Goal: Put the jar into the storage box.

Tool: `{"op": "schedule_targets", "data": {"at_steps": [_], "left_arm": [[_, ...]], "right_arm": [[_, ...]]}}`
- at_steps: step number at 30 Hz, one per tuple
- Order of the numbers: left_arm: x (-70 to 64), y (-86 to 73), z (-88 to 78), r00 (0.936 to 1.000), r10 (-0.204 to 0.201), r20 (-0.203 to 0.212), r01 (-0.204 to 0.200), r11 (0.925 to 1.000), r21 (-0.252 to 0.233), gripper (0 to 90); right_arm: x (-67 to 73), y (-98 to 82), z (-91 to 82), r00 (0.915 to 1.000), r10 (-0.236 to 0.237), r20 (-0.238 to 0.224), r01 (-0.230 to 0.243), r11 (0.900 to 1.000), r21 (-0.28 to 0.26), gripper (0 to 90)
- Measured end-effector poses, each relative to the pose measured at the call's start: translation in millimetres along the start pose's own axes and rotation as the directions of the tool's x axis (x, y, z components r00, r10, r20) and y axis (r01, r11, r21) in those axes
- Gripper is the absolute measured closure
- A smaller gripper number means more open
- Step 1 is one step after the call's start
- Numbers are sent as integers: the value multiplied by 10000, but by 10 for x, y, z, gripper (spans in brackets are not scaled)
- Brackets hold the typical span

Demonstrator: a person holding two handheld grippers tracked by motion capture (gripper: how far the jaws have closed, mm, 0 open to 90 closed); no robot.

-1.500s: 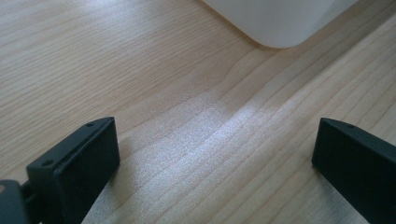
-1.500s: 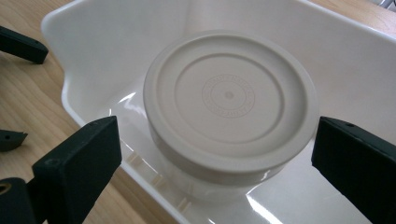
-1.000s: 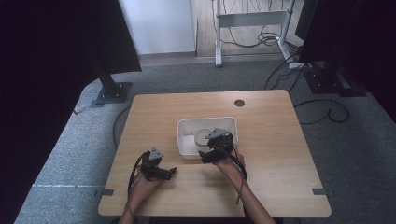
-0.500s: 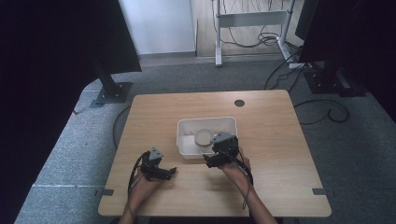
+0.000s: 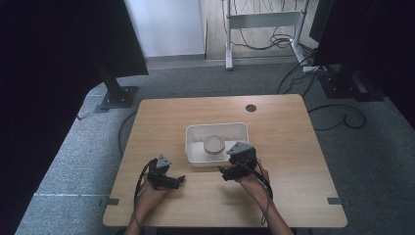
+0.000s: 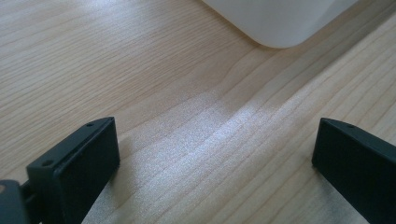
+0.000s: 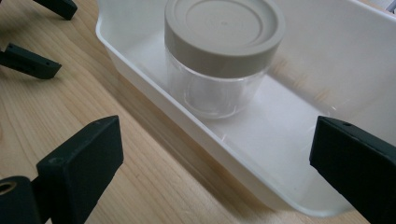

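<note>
white tray (image 5: 195,134) holds a lidded jar (image 5: 214,145); left gripper (image 5: 177,180) and right gripper (image 5: 222,172) fingers spread wide.

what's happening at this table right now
A person holds a claw in each hand at a wooden table. A clear jar with a grey lid stands in a white tray. The right claw is open, just outside the tray's near wall, facing the jar. The left claw is open over bare wood.

I see a wooden counter (image 5: 284,127) on grey carpet (image 5: 83,161), with cables (image 5: 266,32) trailing behind it.
</note>
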State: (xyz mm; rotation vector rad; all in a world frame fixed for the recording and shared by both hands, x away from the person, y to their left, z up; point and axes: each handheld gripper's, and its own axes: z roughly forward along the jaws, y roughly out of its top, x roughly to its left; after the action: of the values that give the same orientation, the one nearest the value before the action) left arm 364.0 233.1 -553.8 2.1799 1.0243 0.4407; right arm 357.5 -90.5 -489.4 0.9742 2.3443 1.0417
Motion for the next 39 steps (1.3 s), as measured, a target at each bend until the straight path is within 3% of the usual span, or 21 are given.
{"op": "schedule_targets", "data": {"at_steps": [23,39], "left_arm": [[0,0,0,10000,5,0,-5,10000,5,6],[-1,0,0,10000,-10,-9,10,10000,0,6]], "right_arm": [[-147,-339,-357,9994,286,176,-284,9995,-145,23],[-221,-692,-602,9962,670,553,-662,9977,-162,23]]}}
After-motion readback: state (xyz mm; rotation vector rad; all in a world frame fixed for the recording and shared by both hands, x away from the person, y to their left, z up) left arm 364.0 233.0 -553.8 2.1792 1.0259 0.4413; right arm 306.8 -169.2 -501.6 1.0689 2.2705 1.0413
